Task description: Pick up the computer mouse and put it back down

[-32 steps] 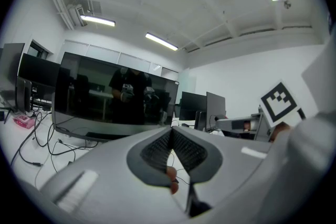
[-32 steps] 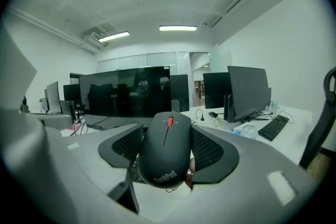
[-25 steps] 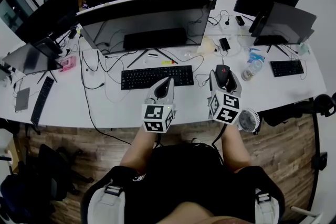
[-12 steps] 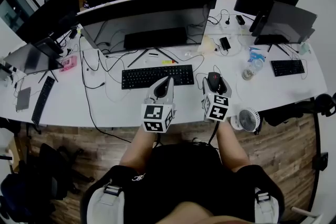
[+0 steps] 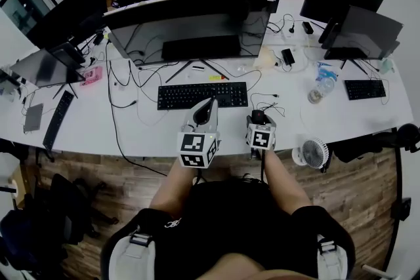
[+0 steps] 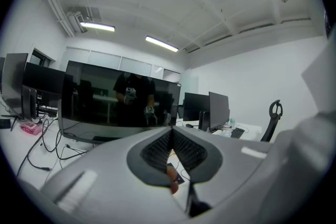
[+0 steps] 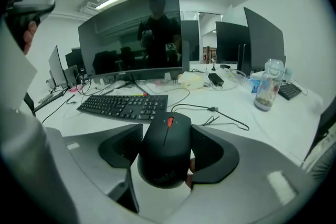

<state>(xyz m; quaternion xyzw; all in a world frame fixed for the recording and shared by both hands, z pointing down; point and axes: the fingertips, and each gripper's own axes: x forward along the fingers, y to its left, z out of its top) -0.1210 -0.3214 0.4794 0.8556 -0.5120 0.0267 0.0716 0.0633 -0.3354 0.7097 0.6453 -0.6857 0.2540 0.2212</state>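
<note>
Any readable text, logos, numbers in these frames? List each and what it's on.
Nothing reads clearly enough to quote.
Logo print on the mouse, near its rear: too blurred.
Legends on the keyboard: too small.
Label on the bottle: unreadable.
Cubes on left gripper and right gripper: square marker patterns, no letters.

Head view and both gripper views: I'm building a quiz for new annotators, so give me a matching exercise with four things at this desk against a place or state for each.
Things:
1. computer mouse
2. left gripper
3. white fan
4. black keyboard

Places or states:
a. jaws shut together, holding nothing
b. by the front edge of the desk, right of the right gripper
c. in front of the wide monitor
d. clamped between the right gripper's jaws

Pairs: 1-d, 2-a, 3-b, 4-c.
</note>
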